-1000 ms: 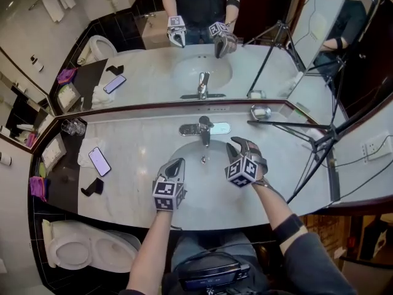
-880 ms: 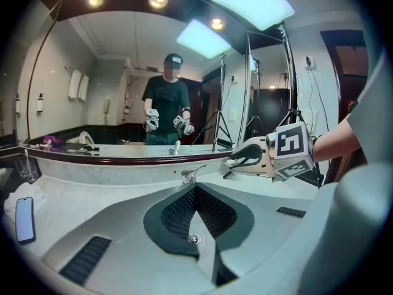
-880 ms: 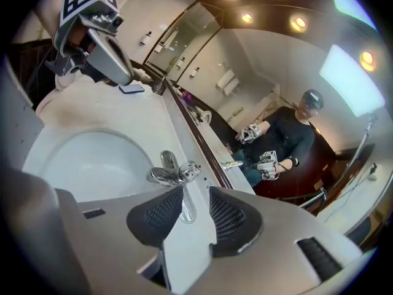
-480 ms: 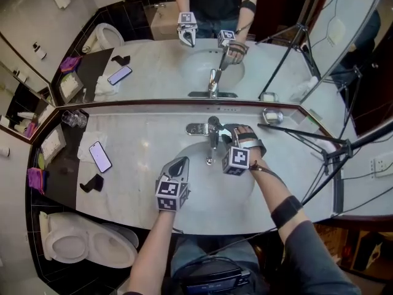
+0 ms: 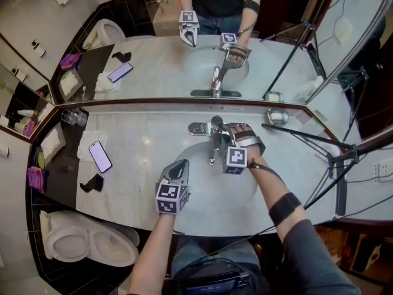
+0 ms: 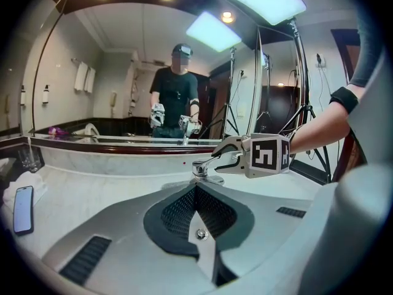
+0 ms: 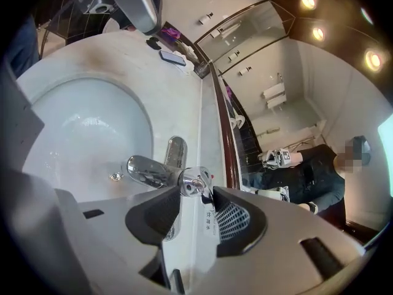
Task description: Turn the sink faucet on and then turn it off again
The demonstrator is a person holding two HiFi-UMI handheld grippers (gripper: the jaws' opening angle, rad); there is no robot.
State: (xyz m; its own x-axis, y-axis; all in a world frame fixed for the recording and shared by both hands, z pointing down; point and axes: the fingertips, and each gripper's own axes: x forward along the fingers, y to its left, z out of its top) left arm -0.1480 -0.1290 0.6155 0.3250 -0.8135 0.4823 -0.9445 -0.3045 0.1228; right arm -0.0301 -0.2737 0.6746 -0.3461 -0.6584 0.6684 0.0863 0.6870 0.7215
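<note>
Head view mostly hides the right gripper (image 5: 228,131). Its marker cube and the hand cover the jaws, and it sits over the faucet (image 5: 213,141) lever. Its own view shows the jaws, which have just been opening, with the lever between them, but they block the faucet's base. The jaw label (image 7: 207,217) print is too tiny to read. The tripod (image 5: 319,141) runs off the right edge.
</note>
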